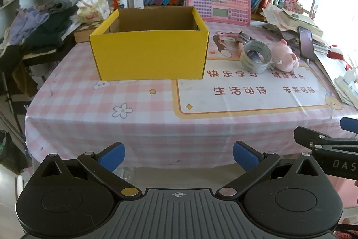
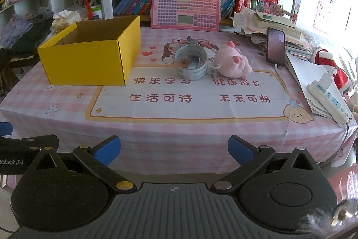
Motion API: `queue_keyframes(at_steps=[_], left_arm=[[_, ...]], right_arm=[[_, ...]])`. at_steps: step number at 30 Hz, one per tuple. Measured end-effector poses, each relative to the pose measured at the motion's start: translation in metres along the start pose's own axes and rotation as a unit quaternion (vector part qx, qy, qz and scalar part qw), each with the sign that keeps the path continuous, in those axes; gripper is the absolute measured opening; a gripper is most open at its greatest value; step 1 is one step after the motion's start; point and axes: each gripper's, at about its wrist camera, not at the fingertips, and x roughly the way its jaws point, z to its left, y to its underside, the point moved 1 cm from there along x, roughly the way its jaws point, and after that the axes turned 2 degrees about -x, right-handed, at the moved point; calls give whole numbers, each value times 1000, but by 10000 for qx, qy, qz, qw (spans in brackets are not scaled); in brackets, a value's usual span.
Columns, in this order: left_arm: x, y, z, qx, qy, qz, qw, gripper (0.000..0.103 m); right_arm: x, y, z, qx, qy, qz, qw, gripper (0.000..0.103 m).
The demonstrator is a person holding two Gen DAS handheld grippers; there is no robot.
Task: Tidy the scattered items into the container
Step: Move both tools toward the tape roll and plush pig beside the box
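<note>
A yellow open cardboard box (image 1: 150, 53) (image 2: 89, 60) stands on the pink checked tablecloth, left of centre. To its right lie a roll of tape (image 1: 256, 56) (image 2: 190, 63), a pink plush pig (image 1: 286, 55) (image 2: 233, 62), and some small cards or a small item behind the tape (image 1: 230, 38) (image 2: 192, 41). My left gripper (image 1: 178, 157) is open and empty, held off the table's near edge. My right gripper (image 2: 174, 151) is open and empty too, also before the near edge; it shows at the right of the left wrist view (image 1: 324, 140).
A pink keyboard toy (image 2: 185, 8) leans on the bookshelf behind. A phone (image 2: 276, 46) stands against a paper stack (image 2: 268, 24) at right, with a power strip (image 2: 329, 100). Clothes (image 1: 40, 24) and a tissue box (image 1: 94, 9) lie at the left.
</note>
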Motion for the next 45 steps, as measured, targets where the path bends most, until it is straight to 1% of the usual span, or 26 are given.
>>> queue_keyframes(at_steps=[9, 19, 23, 26, 30, 37, 42, 45], left_arm=[[5, 1, 8, -146, 81, 77, 9998, 103], [5, -2, 5, -53, 77, 24, 10000, 103], [6, -4, 4, -73, 162, 19, 9998, 103], [9, -5, 1, -75, 225, 36, 9997, 103], [12, -7, -2, -7, 226, 52, 9997, 103], [17, -14, -4, 93, 96, 0, 9999, 103], [24, -19, -10, 227, 118, 24, 9997, 103], [28, -23, -16, 314, 119, 7, 9994, 103]], right_arm=[[5, -3, 2, -22, 25, 66, 10000, 103], [5, -4, 3, -51, 0, 46, 10000, 103], [3, -4, 5, -129, -80, 7, 9999, 103], [3, -5, 3, -128, -45, -6, 9999, 103], [8, -5, -1, -34, -68, 44, 10000, 103], [19, -11, -3, -8, -180, 56, 9998, 103], [25, -17, -9, 89, -153, -71, 9998, 103], [32, -19, -15, 150, -147, -32, 9998, 103]])
